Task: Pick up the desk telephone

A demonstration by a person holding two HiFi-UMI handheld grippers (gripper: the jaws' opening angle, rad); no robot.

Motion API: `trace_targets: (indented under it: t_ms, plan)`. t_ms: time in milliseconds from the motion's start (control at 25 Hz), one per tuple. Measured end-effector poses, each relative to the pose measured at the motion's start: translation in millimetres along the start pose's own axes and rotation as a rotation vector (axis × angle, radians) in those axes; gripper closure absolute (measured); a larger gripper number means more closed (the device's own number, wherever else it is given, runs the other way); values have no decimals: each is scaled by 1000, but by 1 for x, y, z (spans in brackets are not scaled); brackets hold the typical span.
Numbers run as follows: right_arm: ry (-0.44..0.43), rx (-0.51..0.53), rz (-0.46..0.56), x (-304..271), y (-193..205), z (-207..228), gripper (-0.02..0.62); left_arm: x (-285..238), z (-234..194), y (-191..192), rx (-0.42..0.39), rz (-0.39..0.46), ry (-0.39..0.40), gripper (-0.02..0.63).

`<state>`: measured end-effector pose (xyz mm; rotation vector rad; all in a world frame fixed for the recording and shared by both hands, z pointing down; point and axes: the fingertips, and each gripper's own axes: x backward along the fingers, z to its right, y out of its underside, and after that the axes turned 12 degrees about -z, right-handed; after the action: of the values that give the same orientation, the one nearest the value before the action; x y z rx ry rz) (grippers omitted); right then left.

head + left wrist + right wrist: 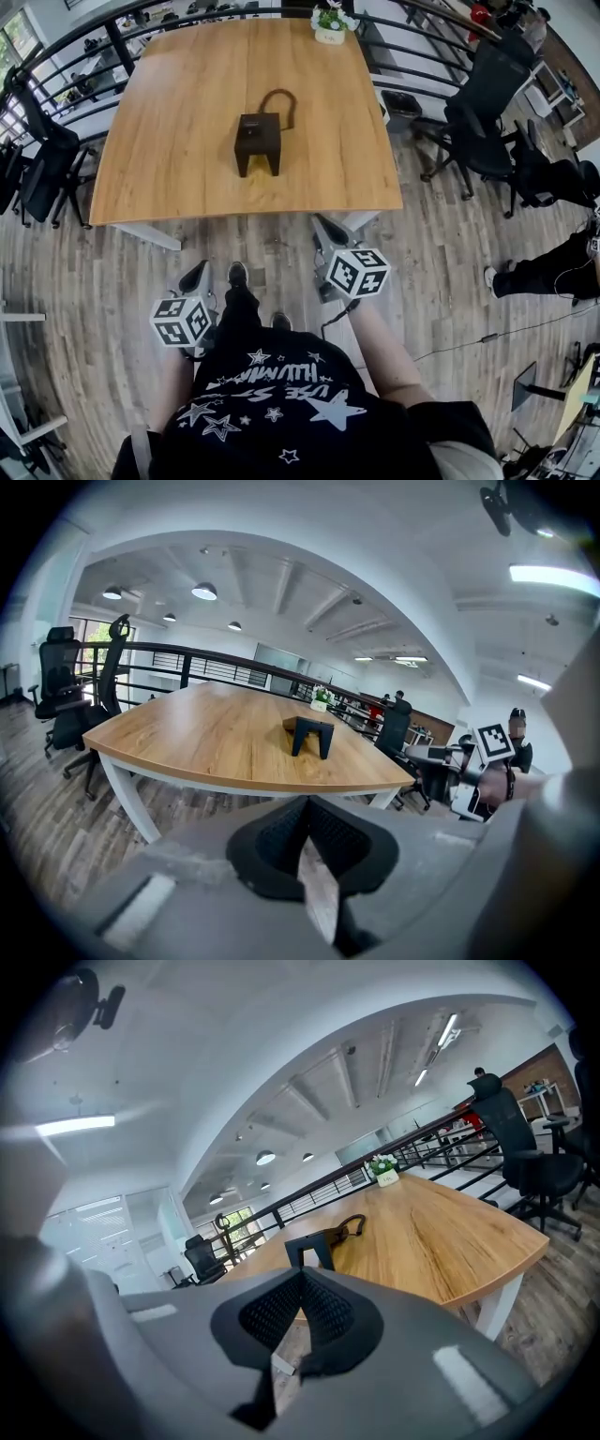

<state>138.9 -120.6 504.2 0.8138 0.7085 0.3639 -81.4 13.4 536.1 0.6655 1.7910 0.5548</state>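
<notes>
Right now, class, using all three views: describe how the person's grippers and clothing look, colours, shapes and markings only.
The left gripper and right gripper have smooth grey bodies, with black mesh-textured pads lining the jaws. Each carries a white cube printed with black square markers. The person wears a black short-sleeved T-shirt with white stars and lettering.

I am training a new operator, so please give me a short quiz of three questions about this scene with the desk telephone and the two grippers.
1. True or false: the desk telephone is already lifted off the table.
2. What stands at the table's far edge? A) a small flower pot; B) a laptop; C) a mug.
3. How do the jaws of the left gripper and the right gripper stand?
Key: 1 false, it rests on the table; 2 A; 3 both shut, with nothing between them.
</notes>
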Motion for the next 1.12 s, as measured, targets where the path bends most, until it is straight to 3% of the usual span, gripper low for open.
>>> trace_targets:
  t_ms: [200, 520, 960, 1120]
  plan:
    - [24, -6, -2, -33, -22, 6, 595, -24, -23, -34, -3, 8, 23, 604]
    - [30, -99, -21, -103, -48, 6, 595, -64, -64, -101, -27, 2, 58, 604]
    - [-1, -291, -52, -173, -42, -9, 594, -99, -106, -149, -76, -32, 111, 604]
    - [-60, -406, -43, -190, -44, -19, 560, -108, -116, -162, -78, -30, 135, 604]
